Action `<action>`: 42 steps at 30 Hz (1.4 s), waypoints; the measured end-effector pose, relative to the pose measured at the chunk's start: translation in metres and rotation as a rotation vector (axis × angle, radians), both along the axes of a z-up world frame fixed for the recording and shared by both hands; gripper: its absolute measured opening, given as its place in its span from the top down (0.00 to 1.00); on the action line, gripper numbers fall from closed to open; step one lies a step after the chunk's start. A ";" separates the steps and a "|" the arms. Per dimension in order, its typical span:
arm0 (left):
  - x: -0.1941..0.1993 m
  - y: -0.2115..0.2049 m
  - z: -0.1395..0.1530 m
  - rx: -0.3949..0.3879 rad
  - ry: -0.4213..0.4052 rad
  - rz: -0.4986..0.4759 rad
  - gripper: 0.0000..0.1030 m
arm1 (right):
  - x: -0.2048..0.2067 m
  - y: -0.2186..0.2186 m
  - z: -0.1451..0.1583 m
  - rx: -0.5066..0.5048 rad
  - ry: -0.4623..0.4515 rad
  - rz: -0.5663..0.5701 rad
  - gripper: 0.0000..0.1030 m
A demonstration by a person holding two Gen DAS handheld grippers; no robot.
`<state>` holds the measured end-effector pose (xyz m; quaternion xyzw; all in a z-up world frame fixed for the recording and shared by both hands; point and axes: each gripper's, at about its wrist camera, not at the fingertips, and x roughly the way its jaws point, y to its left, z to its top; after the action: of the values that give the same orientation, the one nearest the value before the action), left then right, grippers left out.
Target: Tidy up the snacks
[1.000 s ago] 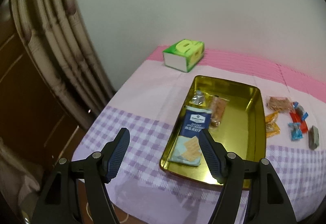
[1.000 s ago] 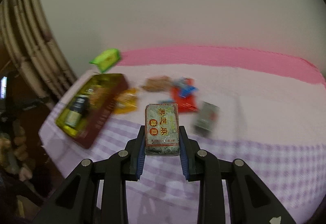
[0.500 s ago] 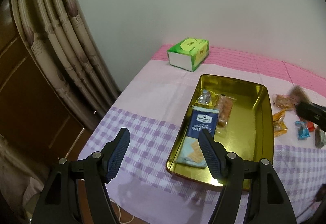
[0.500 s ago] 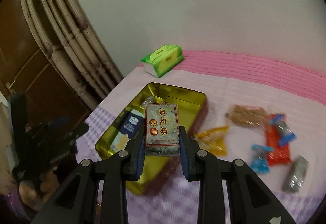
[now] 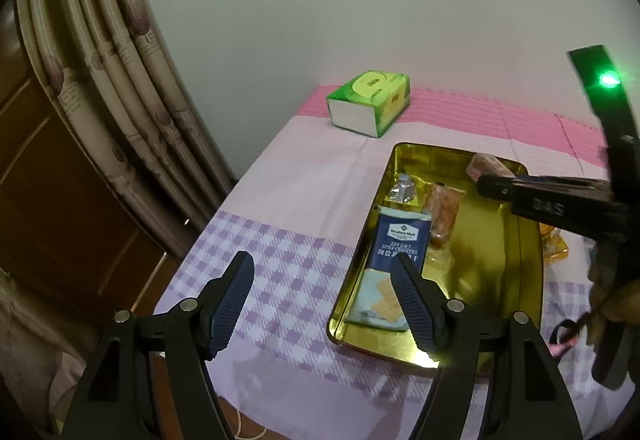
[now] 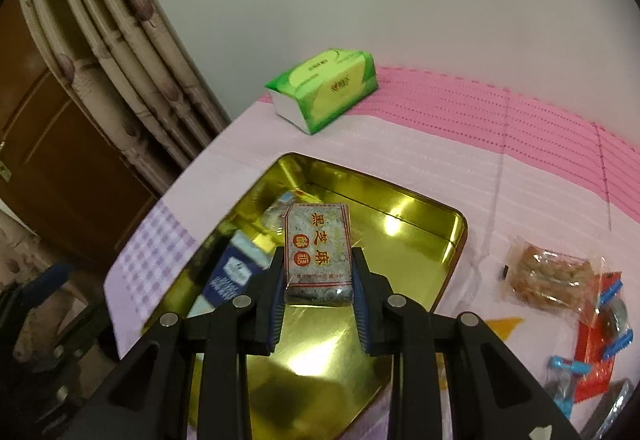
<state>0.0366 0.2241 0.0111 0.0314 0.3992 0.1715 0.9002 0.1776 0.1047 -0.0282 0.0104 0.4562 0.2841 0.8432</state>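
My right gripper (image 6: 318, 280) is shut on a grey sesame snack bar (image 6: 318, 252) with red and yellow print, held above the gold tin tray (image 6: 400, 215). In the left wrist view that gripper (image 5: 492, 181) reaches in from the right over the tray (image 5: 530, 260), the bar (image 5: 486, 165) at its tip. The tray holds a blue cracker pack (image 5: 402, 240), an orange-brown wrapped snack (image 5: 442, 215) and a small silvery packet (image 5: 404, 191). My left gripper (image 5: 322, 300) hangs open and empty above the tray's near left corner.
A green tissue pack (image 6: 324, 87) lies at the far end of the pink and purple checked cloth. Loose snacks lie right of the tray: a clear-wrapped brown cake (image 6: 552, 276), a red pack (image 6: 596, 352), blue-wrapped candies (image 6: 564, 368). Curtains (image 5: 108, 79) hang at the left.
My right gripper has carried the sesame bar leftward from over the loose snacks to above the tray, and it has come into the left wrist view. The left gripper has stayed put.
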 end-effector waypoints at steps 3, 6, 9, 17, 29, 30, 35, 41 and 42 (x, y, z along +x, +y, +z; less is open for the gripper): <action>0.002 -0.001 -0.002 -0.001 0.011 -0.006 0.31 | 0.008 0.001 -0.009 -0.007 0.017 -0.007 0.74; 0.003 -0.002 -0.004 -0.005 0.019 -0.011 0.30 | 0.013 0.004 -0.014 -0.020 0.022 -0.007 0.74; 0.005 -0.001 -0.006 -0.011 0.033 -0.015 0.30 | 0.018 0.008 -0.018 -0.036 0.019 -0.003 0.74; 0.005 0.000 -0.008 -0.024 0.049 -0.017 0.28 | 0.025 0.011 -0.021 -0.080 -0.005 -0.017 0.73; 0.007 -0.003 -0.008 -0.012 0.053 -0.027 0.26 | 0.005 -0.002 0.009 0.002 -0.077 -0.008 0.72; 0.006 -0.004 -0.008 -0.011 0.054 -0.028 0.26 | -0.002 -0.007 0.014 0.019 -0.091 -0.009 0.71; 0.006 -0.006 -0.008 -0.002 0.055 -0.031 0.26 | -0.033 -0.035 0.026 0.055 -0.140 -0.022 0.70; 0.004 -0.012 -0.008 0.016 0.057 -0.039 0.26 | -0.077 -0.089 0.021 0.044 -0.179 -0.088 0.67; 0.003 -0.013 -0.007 0.022 0.056 -0.041 0.26 | -0.085 -0.100 0.018 0.032 -0.184 -0.104 0.67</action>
<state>0.0401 0.2110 0.0036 0.0543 0.4214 0.1566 0.8916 0.0927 0.0044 -0.0098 0.0215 0.3712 0.2472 0.8948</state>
